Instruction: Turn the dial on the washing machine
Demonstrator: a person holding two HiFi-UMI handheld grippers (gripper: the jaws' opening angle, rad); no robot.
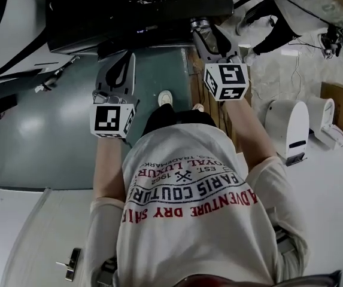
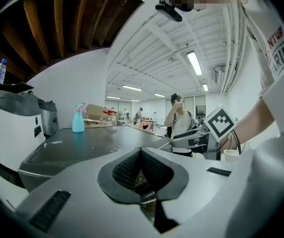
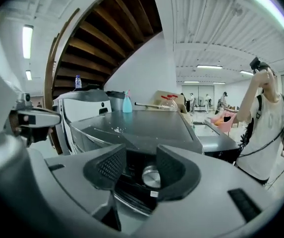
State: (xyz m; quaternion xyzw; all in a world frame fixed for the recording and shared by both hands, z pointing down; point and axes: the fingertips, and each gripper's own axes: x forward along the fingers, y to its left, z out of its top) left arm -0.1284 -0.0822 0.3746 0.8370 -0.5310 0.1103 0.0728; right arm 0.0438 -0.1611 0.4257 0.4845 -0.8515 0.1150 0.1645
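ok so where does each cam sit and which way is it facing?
Head view: on the person's head, facing steeply down; shows their shirt, forearms, the left gripper and right gripper before the washing machine.
Left gripper view: on the left gripper, looking along its closed fingers across the machine's top; shows right forearm and shirt.
Right gripper view: on the right gripper, looking along its parted fingers at the dial; left gripper at left.
Shared: both gripper views show the blue spray bottle and a bystander.

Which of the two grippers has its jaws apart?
The right gripper: the round silver dial shows through its gap; the left gripper is shut.
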